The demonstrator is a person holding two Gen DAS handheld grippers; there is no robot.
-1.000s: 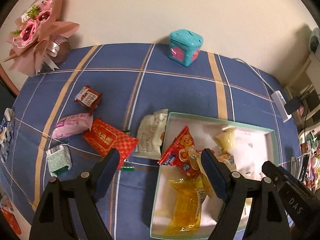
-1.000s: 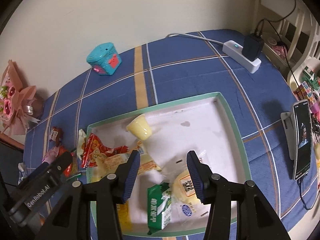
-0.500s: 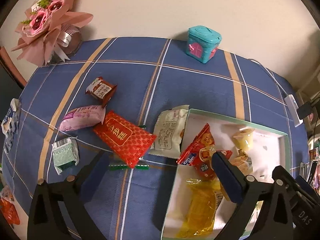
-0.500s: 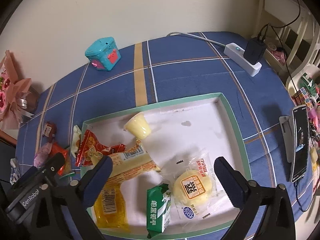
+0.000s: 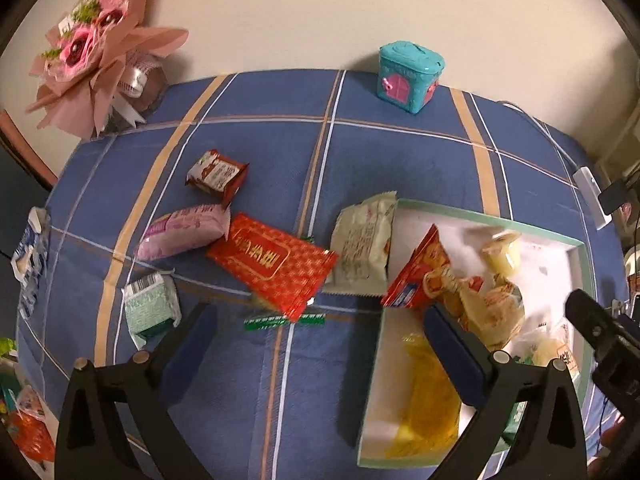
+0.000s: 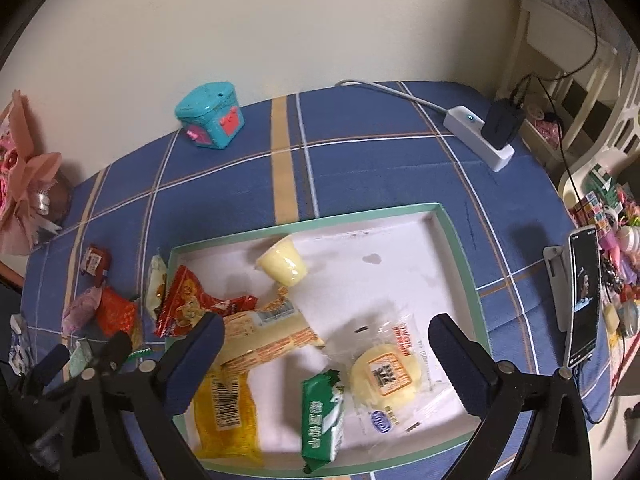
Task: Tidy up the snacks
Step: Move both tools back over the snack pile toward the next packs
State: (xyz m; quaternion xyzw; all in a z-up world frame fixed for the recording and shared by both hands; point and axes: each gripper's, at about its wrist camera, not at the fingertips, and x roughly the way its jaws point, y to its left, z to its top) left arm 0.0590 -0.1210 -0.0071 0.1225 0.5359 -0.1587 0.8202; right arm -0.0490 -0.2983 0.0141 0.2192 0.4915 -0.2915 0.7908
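A white tray with a green rim (image 6: 460, 240) (image 5: 584, 264) holds several snacks: a round yellow cake in clear wrap (image 6: 384, 376), a green pack (image 6: 322, 420), a yellow bag (image 6: 224, 416), a jelly cup (image 6: 282, 266) and a red bag (image 6: 188, 304). On the cloth lie a red packet (image 5: 276, 264), a cream packet (image 5: 362, 248), a pink packet (image 5: 182, 232), a brown packet (image 5: 216, 172) and a small green pack (image 5: 150, 312). My left gripper (image 5: 320, 344) is open and empty above the cloth near the red packet. My right gripper (image 6: 326, 364) is open and empty above the tray.
A teal toy box (image 5: 410, 76) and a pink bouquet (image 5: 96, 52) stand at the back by the wall. A power strip with cable (image 6: 478, 136) and a phone on a stand (image 6: 582, 296) sit at the right. Clutter lies at the table's left edge (image 5: 30, 260).
Both grippers opened wide. The right one let go of the round yellow cake into the tray. The left view shifted left toward the loose packets on the cloth.
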